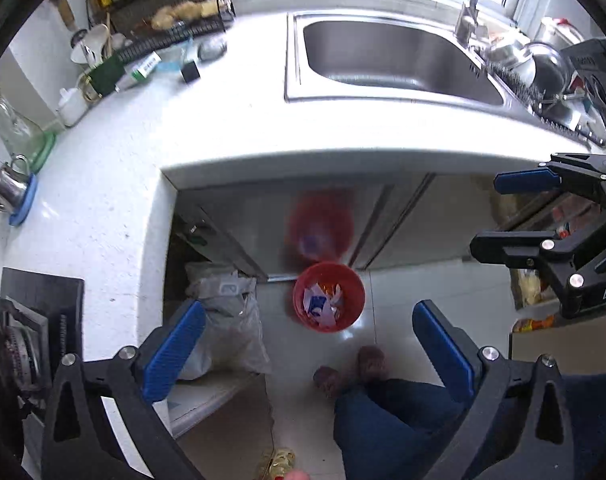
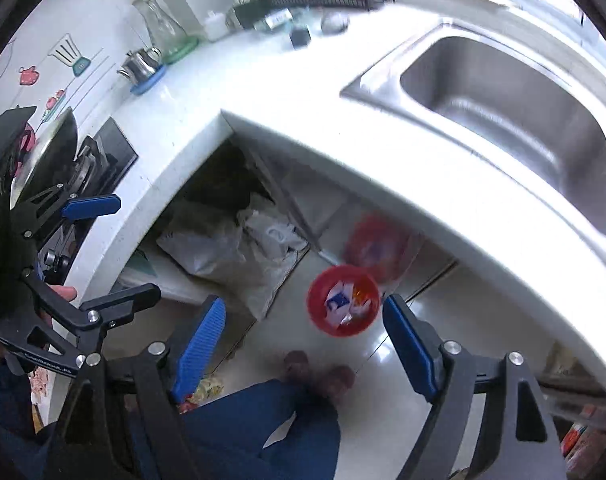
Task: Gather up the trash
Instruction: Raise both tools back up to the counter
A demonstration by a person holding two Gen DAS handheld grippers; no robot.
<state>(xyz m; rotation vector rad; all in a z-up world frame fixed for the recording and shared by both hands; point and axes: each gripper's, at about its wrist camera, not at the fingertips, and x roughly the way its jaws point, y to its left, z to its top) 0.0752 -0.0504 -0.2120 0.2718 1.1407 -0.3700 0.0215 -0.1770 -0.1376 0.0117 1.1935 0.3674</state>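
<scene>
While both grippers are held high above the kitchen floor, nothing is gripped by either: the left gripper (image 1: 309,350) is seen with its jaws spread wide and empty, and the right gripper (image 2: 303,344) is likewise wide open with nothing between its blue pads. A red trash bin (image 1: 329,297) is stood on the tiled floor just in front of the steel cabinet doors, below the front edge of the tabletop (image 1: 231,120) and roughly under the left end of the sink (image 1: 399,60); paper scraps and wrappers (image 1: 321,306) are already lying inside it. No loose trash can be made out on the white tabletop near its inner corner; only a black cube (image 1: 190,72), a small steel teapot (image 1: 9,184) and a glass jug (image 1: 13,126) are seen toward its back and left edges, and whether any of these counts as trash cannot be told. A release over the bin is judged to be the step in hand or just finished. For the next move, a remaining piece would have to be located, approached with the jaws open, and closed upon before being carried over the bin.
</scene>
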